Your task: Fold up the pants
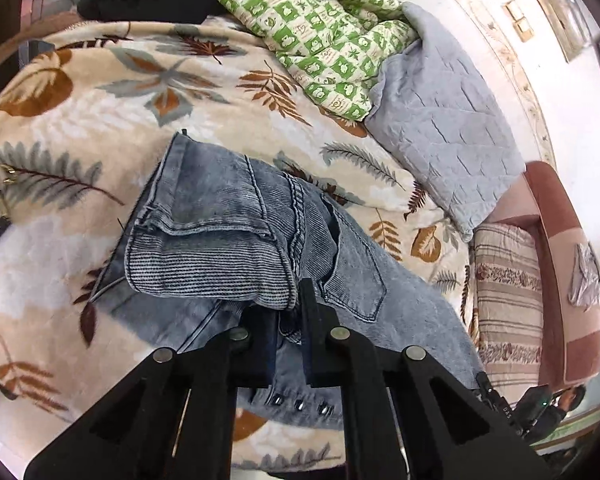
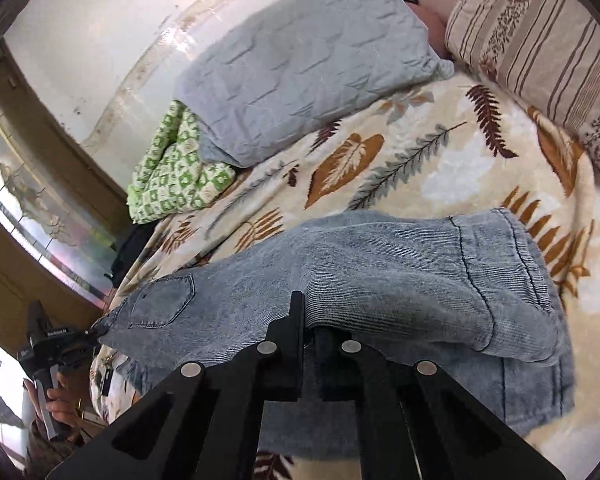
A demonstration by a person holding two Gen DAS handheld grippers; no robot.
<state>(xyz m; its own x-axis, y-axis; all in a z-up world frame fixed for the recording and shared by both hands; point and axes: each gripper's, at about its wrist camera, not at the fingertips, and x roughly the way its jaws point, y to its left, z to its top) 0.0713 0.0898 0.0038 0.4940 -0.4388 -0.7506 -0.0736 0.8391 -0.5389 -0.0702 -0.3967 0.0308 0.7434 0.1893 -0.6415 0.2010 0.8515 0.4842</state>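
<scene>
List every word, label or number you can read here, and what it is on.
"DAS": white letters on the black handheld device, partly cut off.
White label on the black tool: too blurred to read.
Print on the green quilt: too small to read.

Left gripper (image 1: 290,308) is reaching forward and down, jaws nearly together, pinching a folded denim edge of the jeans (image 1: 220,248) between its tips. Right gripper (image 2: 306,320) is doing the same, jaws drawn close and clamping the raised fold of the jeans (image 2: 380,280) lying across its tips. Person's left hand (image 2: 56,404) is showing at right view's lower left, wrapped around the other gripper's handle.
</scene>
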